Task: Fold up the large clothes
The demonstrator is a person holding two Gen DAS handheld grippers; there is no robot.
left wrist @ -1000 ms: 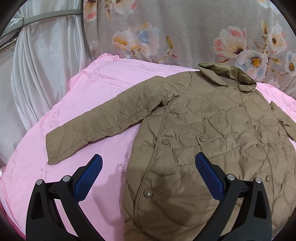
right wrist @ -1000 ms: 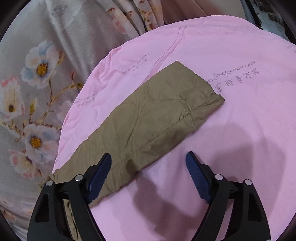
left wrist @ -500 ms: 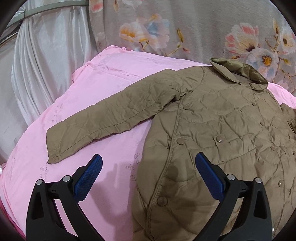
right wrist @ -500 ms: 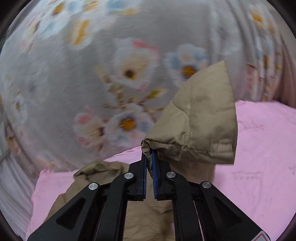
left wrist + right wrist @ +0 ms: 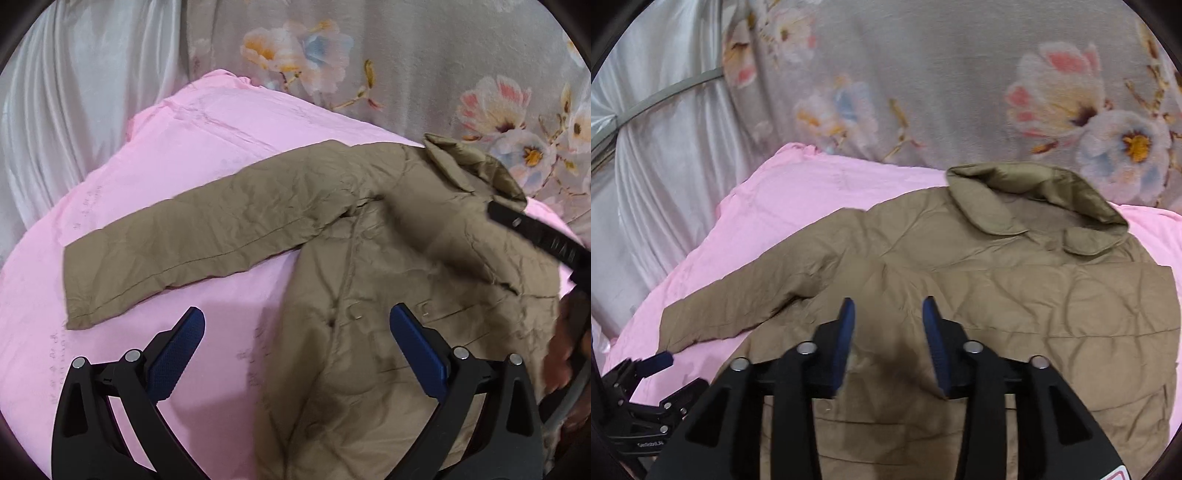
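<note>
Quilted khaki jacket (image 5: 997,302) lies on the pink bedspread (image 5: 184,155); right gripper (image 5: 888,343), just reopening (nothing held), left gripper (image 5: 297,347) wide, empty; the folded sleeve (image 5: 1071,306) may slide off.

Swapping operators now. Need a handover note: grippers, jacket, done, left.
Left gripper: open, empty, over the pink sheet by the jacket front.
Right gripper: jaws have just been opening, nothing between them, above the jacket's chest.
Done: right sleeve folded across the body.
Left: the other sleeve lies spread out; fold it in, then fold the body.
</note>
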